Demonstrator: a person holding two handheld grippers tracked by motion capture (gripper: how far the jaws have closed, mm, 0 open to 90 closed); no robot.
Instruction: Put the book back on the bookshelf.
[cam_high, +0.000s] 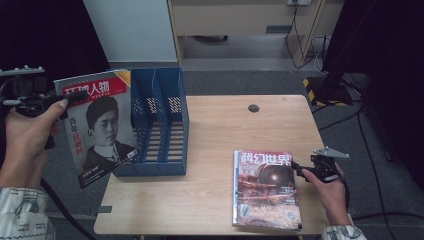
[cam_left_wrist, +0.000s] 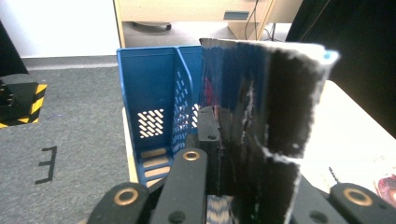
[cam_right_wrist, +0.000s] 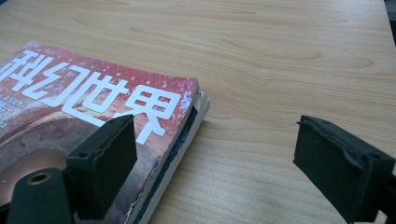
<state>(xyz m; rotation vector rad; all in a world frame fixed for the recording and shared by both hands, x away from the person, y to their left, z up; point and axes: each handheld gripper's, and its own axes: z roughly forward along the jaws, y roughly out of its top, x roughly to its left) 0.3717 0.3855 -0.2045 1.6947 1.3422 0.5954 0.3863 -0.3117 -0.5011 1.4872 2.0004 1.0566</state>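
Note:
A magazine with a portrait cover (cam_high: 100, 130) hangs upright off the table's left edge, just left of a blue file holder (cam_high: 170, 100). My left gripper (cam_high: 70, 100) is shut on its upper left edge. In the left gripper view the jaws (cam_left_wrist: 219, 126) pinch the magazine (cam_left_wrist: 261, 107) edge-on, and the blue file holder (cam_left_wrist: 149, 88) stands behind it. A red-covered magazine (cam_high: 265, 187) lies flat on a thin stack at the table's front right. My right gripper (cam_high: 300, 167) is open at its upper right corner. One jaw is over the red cover (cam_right_wrist: 84, 107), the other over bare wood.
The wooden table (cam_high: 220, 130) has a round cable hole (cam_high: 253, 108) near its far edge. A white panel (cam_high: 132, 30) and a wooden cabinet stand beyond. A black-and-yellow striped base (cam_high: 312, 87) and cables lie on the floor at the right.

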